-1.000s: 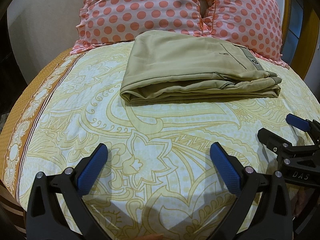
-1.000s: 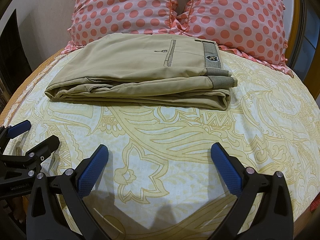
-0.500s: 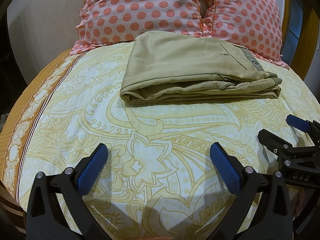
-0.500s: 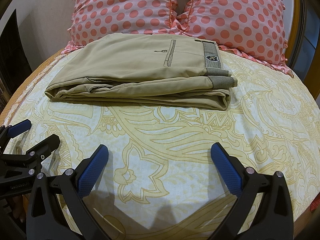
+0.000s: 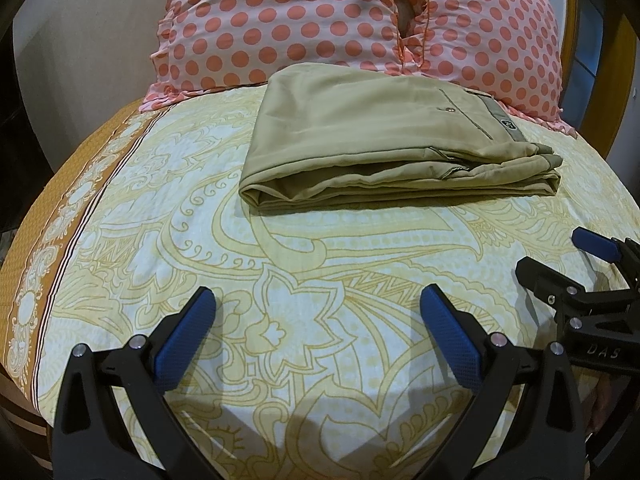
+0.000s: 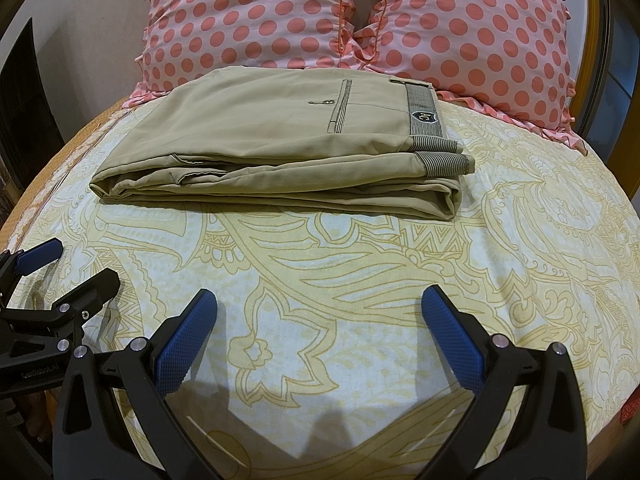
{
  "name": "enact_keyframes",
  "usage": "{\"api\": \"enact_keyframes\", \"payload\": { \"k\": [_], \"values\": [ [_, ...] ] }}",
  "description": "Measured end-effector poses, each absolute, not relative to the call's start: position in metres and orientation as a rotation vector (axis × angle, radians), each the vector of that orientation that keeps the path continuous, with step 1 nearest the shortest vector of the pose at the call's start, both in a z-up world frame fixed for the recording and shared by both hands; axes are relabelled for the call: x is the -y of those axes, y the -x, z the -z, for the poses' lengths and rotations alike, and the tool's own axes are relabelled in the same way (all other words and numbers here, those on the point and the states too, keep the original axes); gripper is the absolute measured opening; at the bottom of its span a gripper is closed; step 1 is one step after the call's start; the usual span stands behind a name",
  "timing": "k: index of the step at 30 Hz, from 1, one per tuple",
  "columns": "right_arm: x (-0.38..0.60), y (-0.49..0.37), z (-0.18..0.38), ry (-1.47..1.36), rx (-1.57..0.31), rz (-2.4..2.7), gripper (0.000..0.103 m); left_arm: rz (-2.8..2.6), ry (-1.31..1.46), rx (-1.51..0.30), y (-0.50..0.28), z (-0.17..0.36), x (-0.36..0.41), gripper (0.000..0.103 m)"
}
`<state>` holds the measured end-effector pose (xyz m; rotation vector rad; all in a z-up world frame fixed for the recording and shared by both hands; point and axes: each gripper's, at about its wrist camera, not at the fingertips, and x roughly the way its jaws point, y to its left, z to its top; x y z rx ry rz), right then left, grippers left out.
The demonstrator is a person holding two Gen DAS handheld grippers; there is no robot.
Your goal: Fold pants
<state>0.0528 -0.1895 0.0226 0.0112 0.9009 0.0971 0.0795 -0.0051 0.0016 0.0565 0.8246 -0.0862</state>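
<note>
Khaki pants (image 5: 380, 140) lie folded in a flat stack on the bed, in front of the pillows; the right wrist view shows them too (image 6: 280, 148), with the striped waistband at the right end. My left gripper (image 5: 316, 320) is open and empty, hovering over the bedsheet well short of the pants. My right gripper (image 6: 318, 320) is open and empty, likewise back from the pants. Each gripper shows at the edge of the other's view: the right one (image 5: 560, 264), the left one (image 6: 64, 268).
Two pink pillows with coral dots (image 5: 320, 20) lean against the headboard behind the pants. The yellow patterned bedsheet (image 5: 280, 264) covers the bed, with an orange border along the left edge (image 5: 52, 216). A wooden bed frame (image 6: 624, 128) rises at right.
Both grippers stay open and almost still. The left wrist view has shifted slightly, so the pants sit a little lower in it.
</note>
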Motion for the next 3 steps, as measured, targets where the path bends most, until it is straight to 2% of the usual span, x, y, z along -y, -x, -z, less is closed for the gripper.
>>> {"api": "enact_keyframes", "payload": {
  "k": [3],
  "values": [
    [0.1894, -0.0529, -0.0226, -0.011, -0.901, -0.097, 0.102, 0.085, -0.056, -0.825, -0.0794, -0.0017, 0.0056, 0.101]
  ]
}}
